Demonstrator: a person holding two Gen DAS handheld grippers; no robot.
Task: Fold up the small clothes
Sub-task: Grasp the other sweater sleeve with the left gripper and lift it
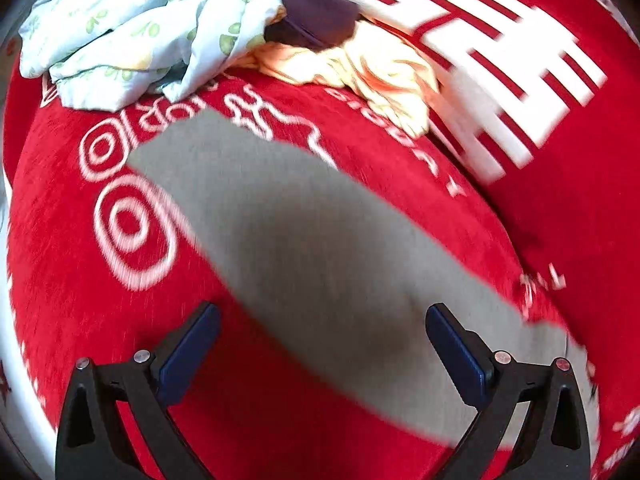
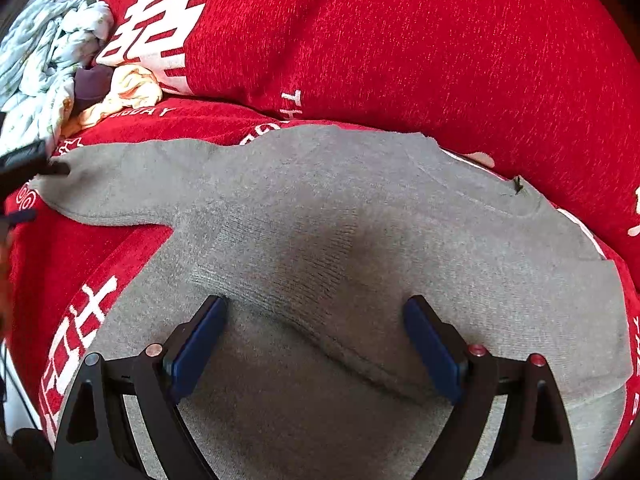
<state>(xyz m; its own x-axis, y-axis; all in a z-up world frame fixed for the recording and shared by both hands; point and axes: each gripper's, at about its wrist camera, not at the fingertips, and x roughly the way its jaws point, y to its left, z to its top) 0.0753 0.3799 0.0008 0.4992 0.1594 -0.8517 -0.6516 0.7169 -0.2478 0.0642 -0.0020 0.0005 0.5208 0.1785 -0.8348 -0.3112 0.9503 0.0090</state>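
A small grey knitted sweater (image 2: 320, 216) lies flat on the red sofa seat (image 2: 120, 240), one sleeve (image 1: 280, 216) stretched out to the left. My left gripper (image 1: 322, 316) is open and empty, hovering over that sleeve. In the right wrist view, a dark gripper tip (image 2: 28, 160) shows at the sleeve's cuff. My right gripper (image 2: 316, 308) is open and empty, just above the sweater's body where one sleeve (image 2: 440, 320) lies folded across it.
A pile of other clothes sits at the far end of the seat: a pale blue printed garment (image 1: 132, 32), a dark purple one (image 1: 316, 16) and a yellow one (image 1: 380, 76). A red back cushion (image 2: 400, 40) with white characters rises behind the sweater.
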